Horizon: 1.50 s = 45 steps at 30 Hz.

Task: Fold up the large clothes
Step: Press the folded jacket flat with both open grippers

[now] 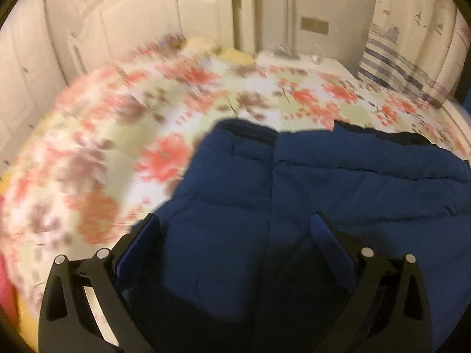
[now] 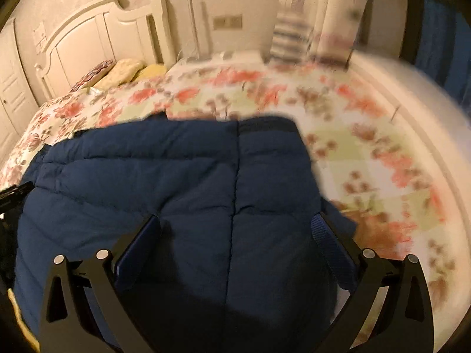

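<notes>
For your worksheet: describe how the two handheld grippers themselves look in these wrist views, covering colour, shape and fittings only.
The left gripper and right gripper look alike: each has two black finger arms with triangular cut-outs, widening toward the camera. Blue pads line the inner faces; one looks ribbed. Round silver pins cap the joints, two on each side. No cables, hands or sleeves show.

You're over a navy jacket (image 1: 338, 194), a matt, quilted, puffy cloth with stitched seams. Under it the bedspread (image 1: 123, 123) is soft printed cloth in a floral pattern. Your left gripper (image 1: 235, 235) shows matt black plastic arms, small shiny metal pins and blue ribbed pads (image 1: 326, 235). The headboard (image 2: 97, 38) ahead looks like painted cream wood, smooth and faintly glossy.
</notes>
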Each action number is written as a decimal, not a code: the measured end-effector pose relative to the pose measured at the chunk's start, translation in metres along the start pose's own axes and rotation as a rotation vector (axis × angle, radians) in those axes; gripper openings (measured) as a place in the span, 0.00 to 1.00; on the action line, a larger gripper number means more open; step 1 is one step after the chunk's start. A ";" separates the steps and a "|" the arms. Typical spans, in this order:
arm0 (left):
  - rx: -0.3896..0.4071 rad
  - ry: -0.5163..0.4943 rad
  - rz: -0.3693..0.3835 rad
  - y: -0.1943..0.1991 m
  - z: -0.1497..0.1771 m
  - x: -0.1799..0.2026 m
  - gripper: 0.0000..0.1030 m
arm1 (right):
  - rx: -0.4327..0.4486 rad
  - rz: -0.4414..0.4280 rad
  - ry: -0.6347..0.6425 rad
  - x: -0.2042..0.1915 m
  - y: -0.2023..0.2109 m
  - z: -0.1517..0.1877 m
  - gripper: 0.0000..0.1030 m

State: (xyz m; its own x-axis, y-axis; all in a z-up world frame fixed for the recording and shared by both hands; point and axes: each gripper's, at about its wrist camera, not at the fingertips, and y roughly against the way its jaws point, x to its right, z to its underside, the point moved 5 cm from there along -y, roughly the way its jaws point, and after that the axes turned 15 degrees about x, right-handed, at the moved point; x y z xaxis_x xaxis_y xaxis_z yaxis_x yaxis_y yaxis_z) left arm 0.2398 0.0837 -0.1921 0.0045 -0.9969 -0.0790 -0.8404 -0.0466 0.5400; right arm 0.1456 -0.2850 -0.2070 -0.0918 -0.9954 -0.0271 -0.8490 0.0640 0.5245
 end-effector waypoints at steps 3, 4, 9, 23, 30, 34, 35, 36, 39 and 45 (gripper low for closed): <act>0.053 -0.043 0.085 0.032 0.002 0.029 0.98 | 0.054 -0.110 0.102 -0.047 0.028 -0.007 0.96; 0.076 -0.072 0.095 0.041 0.004 0.040 0.98 | 0.062 -0.132 0.145 -0.061 0.034 -0.006 0.96; 0.149 -0.251 0.066 0.046 0.028 0.085 0.98 | 0.066 -0.155 0.405 -0.124 0.031 0.026 0.95; 0.098 -0.162 0.160 0.030 0.033 0.074 0.98 | -0.004 -0.027 0.051 -0.004 0.029 0.023 0.95; 0.096 -0.165 0.158 0.031 0.033 0.073 0.98 | 0.007 -0.025 0.027 0.000 0.030 0.028 0.95; 0.068 -0.108 0.176 0.060 0.035 0.067 0.98 | 0.097 -0.069 0.075 -0.031 0.066 0.024 0.95; 0.079 -0.088 0.226 0.072 0.036 0.069 0.98 | 0.124 -0.115 0.104 -0.046 0.077 0.024 0.95; 0.106 -0.105 0.242 0.085 0.037 0.072 0.98 | 0.144 -0.149 0.154 -0.063 0.087 0.025 0.95; 0.124 -0.236 0.198 0.089 0.053 0.088 0.98 | 0.107 -0.210 0.304 -0.109 0.087 0.042 0.95; 0.098 -0.177 0.238 0.082 0.068 0.064 0.98 | 0.065 -0.243 0.288 -0.096 0.073 0.056 0.95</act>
State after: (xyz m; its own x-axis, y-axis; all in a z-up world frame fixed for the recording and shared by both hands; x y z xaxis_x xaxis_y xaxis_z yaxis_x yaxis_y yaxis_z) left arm 0.1349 0.0203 -0.2096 -0.2860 -0.9519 -0.1098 -0.8546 0.2016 0.4785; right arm 0.0638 -0.1804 -0.2140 0.2585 -0.9607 0.1009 -0.8601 -0.1813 0.4767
